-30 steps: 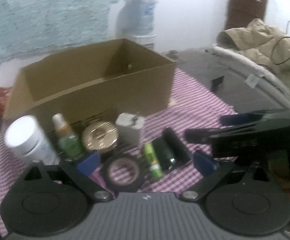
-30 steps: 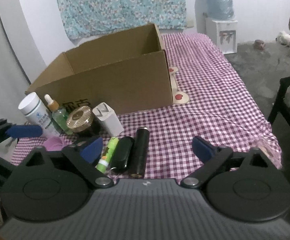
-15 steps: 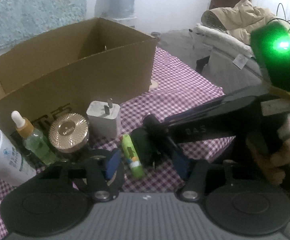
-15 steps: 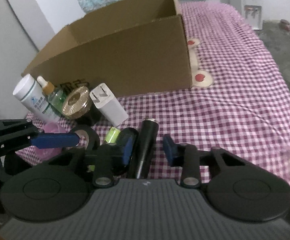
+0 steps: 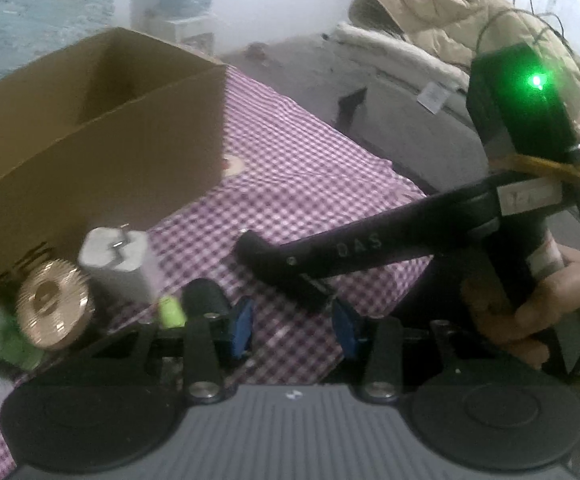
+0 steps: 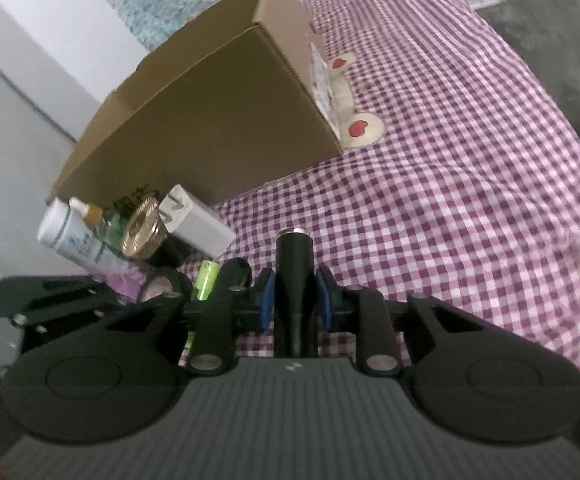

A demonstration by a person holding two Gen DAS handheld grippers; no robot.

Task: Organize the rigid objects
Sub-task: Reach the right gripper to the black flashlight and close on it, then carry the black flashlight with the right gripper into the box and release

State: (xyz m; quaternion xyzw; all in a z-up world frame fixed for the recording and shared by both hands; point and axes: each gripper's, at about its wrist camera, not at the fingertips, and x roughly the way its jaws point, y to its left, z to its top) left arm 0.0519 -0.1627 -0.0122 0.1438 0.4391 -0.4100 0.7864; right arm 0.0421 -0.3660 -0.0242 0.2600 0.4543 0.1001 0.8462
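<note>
My right gripper (image 6: 295, 300) has its jaws closing, and the blue pads (image 6: 266, 300) press on both sides of a black cylinder (image 6: 294, 256) that lies on the checked cloth. My left gripper (image 5: 293, 330) hangs low over the cloth with its jaws closing. Only cloth shows between its pads (image 5: 242, 328). Just left of it are a black oblong case (image 5: 202, 296) and a green tube (image 5: 170, 312). A white plug charger (image 5: 118, 264), a gold-lidded jar (image 5: 52, 304) and a green dropper bottle (image 6: 106, 224) stand before the open cardboard box (image 6: 218, 120).
A white bottle (image 6: 70, 236) and a tape roll (image 6: 162, 286) sit at the left end of the row. The right gripper's black body (image 5: 370, 244), held by a hand (image 5: 550, 304), crosses close in front of the left one. Checked cloth (image 6: 450, 200) stretches to the right.
Both grippers came down and closer to the row of objects, and both jaws narrowed. The right pads closed onto the black cylinder; the left pads drew together over bare cloth.
</note>
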